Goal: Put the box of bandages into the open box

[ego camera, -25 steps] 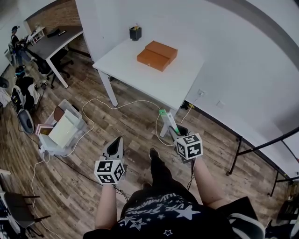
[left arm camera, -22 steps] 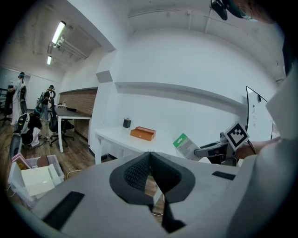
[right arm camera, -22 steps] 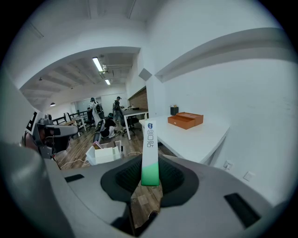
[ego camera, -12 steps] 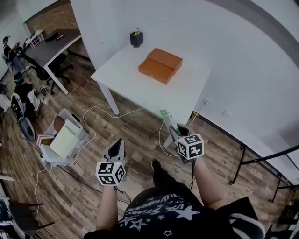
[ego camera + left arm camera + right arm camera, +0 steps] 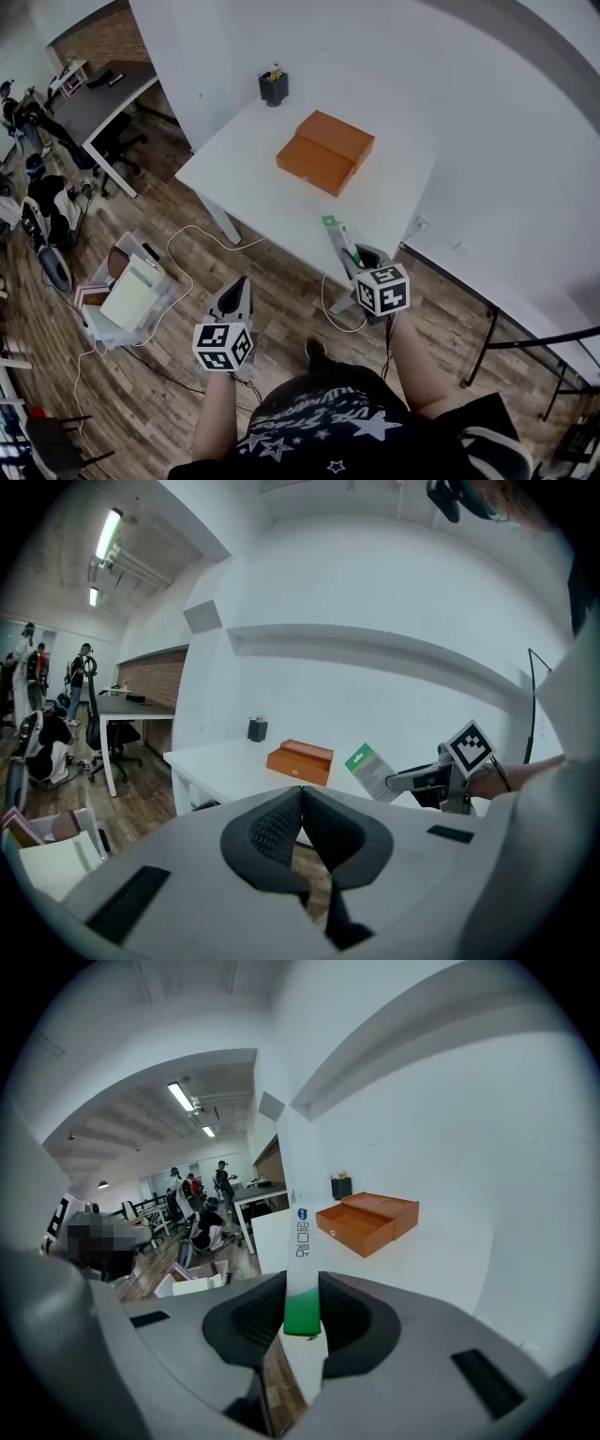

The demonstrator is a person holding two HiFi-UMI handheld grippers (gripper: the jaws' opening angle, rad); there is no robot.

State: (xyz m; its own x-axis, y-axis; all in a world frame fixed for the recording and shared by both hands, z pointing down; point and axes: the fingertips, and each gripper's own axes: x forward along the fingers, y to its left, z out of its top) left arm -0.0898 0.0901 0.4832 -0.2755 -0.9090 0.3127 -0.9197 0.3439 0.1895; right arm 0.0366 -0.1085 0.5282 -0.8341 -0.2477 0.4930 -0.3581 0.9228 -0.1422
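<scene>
- Box of bandages (image 5: 298,1227): a slim white carton with green parts, clamped between the pads of the right gripper (image 5: 302,1290). The pads press on a green patch from both sides, and the rest of the carton sticks out forward past them.
- In the head view the carton hangs in the air over the wooden floor (image 5: 281,281). It is just short of the near edge of the white table (image 5: 248,141) and well apart from the open box (image 5: 325,152).
- The open box is orange and rests on the tabletop. The right gripper view shows its front part as an open tray with a closed part behind.
- Left gripper (image 5: 300,794): jaws closed together with nothing between them. It is held low over the floor on the person's left and points toward the table.
- A black pen holder (image 5: 273,86) stands near the table's far corner, apart from the orange box.
- 1 white cable (image 5: 187,234) trails across the floor near a plastic bin (image 5: 127,292) at the left.
</scene>
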